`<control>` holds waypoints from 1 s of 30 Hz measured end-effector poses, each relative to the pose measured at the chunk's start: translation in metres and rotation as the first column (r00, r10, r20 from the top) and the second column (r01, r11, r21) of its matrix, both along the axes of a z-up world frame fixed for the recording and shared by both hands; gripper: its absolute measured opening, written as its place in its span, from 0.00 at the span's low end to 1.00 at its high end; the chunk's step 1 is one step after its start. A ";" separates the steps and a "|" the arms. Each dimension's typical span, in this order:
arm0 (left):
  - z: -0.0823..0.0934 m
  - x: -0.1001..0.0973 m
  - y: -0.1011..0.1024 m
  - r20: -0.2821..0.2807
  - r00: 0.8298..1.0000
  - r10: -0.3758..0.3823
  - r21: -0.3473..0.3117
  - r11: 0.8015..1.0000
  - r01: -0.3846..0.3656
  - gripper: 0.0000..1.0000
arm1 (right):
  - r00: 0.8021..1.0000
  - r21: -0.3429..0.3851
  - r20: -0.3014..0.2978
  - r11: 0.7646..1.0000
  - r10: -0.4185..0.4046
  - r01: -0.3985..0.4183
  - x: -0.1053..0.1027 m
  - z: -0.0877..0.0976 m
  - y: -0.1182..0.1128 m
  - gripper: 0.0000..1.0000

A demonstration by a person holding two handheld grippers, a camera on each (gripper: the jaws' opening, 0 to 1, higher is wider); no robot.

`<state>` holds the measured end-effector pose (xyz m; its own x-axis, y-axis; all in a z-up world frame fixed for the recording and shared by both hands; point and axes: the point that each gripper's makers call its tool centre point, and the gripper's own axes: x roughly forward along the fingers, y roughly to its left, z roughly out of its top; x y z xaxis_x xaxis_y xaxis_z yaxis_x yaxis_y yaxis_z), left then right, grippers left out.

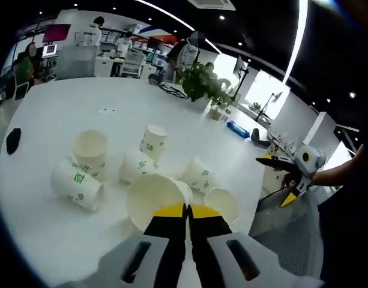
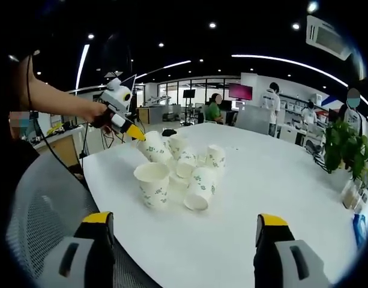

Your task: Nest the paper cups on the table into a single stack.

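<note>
Several white paper cups with green logos are clustered on the white table (image 1: 57, 114). One cup (image 1: 90, 150) stands upright; another (image 1: 75, 183) lies on its side, and others (image 1: 152, 141) are tipped or upside down. My left gripper (image 1: 185, 210) is shut on the rim of a paper cup (image 1: 153, 198) whose mouth faces the camera. In the right gripper view the held cup (image 2: 150, 145) hangs at the left gripper (image 2: 134, 133), just above the cluster's far left. Closest to me there are an upright cup (image 2: 152, 183) and a lying cup (image 2: 200, 189). My right gripper (image 2: 184, 240) is open near the table's edge. Off the table's right side, a hand holds the right gripper (image 1: 289, 171).
A small black object (image 1: 13, 139) lies near the table's left edge. A potted plant (image 1: 202, 81) stands at the far edge, with a blue item (image 1: 238, 129) beyond it. A mesh chair (image 2: 33, 198) is beside the table. People work at desks behind.
</note>
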<state>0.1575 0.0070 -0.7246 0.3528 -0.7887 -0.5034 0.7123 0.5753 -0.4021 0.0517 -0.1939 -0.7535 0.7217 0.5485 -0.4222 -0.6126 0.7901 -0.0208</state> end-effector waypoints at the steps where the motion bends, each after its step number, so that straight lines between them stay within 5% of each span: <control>1: 0.002 0.000 0.000 0.004 1.000 0.000 0.008 1.000 0.000 0.00 | 1.000 0.001 0.001 1.000 0.000 0.000 0.000 0.000 0.000 1.00; 30: 0.059 -0.017 -0.015 0.086 0.992 -0.090 0.087 0.993 0.082 0.00 | 1.000 0.008 0.003 1.000 0.006 -0.006 -0.001 0.000 0.000 1.00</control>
